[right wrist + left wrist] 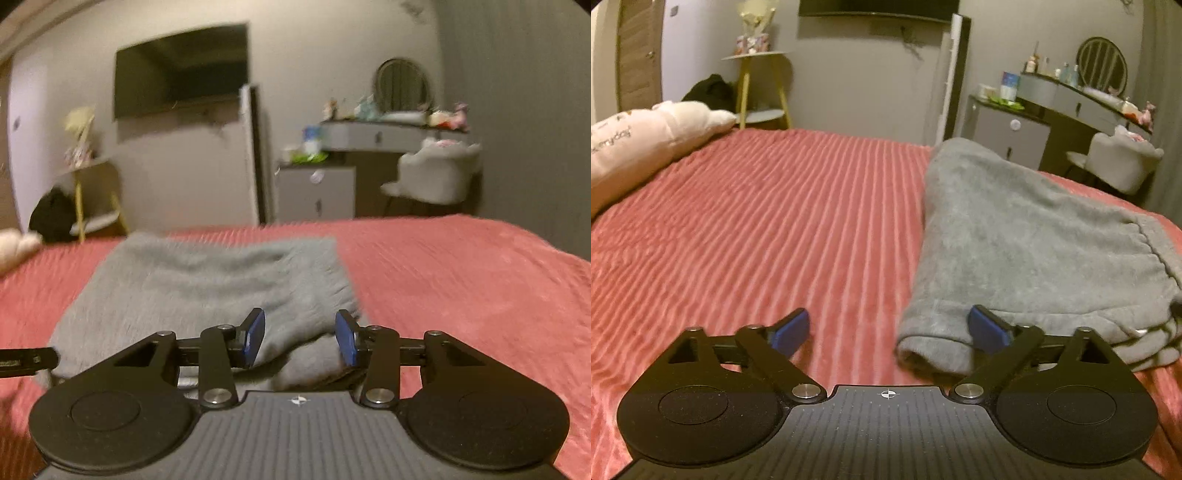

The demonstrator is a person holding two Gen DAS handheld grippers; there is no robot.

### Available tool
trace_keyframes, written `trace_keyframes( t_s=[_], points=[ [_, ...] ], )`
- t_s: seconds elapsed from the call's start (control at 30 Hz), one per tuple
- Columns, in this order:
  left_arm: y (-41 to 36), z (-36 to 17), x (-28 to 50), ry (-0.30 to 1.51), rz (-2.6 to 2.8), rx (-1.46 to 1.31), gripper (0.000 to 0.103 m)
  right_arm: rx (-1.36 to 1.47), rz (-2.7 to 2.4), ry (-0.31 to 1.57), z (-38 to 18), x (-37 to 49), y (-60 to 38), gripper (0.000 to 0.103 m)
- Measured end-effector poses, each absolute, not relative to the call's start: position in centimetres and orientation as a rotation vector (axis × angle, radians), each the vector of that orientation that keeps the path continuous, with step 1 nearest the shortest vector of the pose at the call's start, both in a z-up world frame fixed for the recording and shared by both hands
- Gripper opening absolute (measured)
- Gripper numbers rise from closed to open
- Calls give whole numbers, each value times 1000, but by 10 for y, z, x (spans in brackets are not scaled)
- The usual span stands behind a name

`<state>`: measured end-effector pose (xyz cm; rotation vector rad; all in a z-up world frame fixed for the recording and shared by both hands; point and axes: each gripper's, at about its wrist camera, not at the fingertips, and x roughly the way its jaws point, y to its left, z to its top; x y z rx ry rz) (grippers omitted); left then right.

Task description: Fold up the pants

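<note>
Grey fleece pants [1015, 240] lie folded in layers on the red ribbed bedspread [757, 221], right of centre in the left wrist view. My left gripper [890, 332] is open wide at the near left corner of the stack; its right blue pad [988, 330] rests over the fabric edge and its left pad hangs over bare bedspread. In the blurred right wrist view the pants [207, 288] spread ahead and to the left. My right gripper [301, 339] hovers at their near right corner, jaws apart, with a fabric fold showing in the gap and neither pad pressing on it.
A cream pillow [639, 144] lies at the bed's far left. Beyond the bed stand a yellow-legged side table [761, 85], a grey vanity desk [1071, 96] with a round mirror, and a white chair [1123, 162]. Bedspread [461, 280] stretches to the right of the pants.
</note>
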<state>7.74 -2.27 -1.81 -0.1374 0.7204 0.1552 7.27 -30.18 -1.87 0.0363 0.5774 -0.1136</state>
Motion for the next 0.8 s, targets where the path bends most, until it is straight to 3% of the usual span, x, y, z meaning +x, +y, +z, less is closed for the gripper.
trace_keyframes(
  t_s=[0.07,0.13,0.17,0.3,0.5,0.67,0.8],
  points=[
    [-18,-18,76,719,145,-152,99,37,-146,638,-25,80,-304,47],
    [-16,-20,72,715,149,-133,101,34,-166,631,-19,79,-305,63],
    [-16,-20,70,714,150,-120,102,8,-193,665,-20,82,-303,81],
    [-22,-13,59,724,139,-66,101,107,-157,738,-13,70,-309,99],
    [-40,-4,37,811,109,19,101,163,-90,819,2,29,-287,99],
    [-50,10,18,915,74,-9,101,-87,-124,1000,1,21,-255,99],
    [-57,26,3,968,64,-5,102,-117,-82,957,22,1,-246,99]
  ],
)
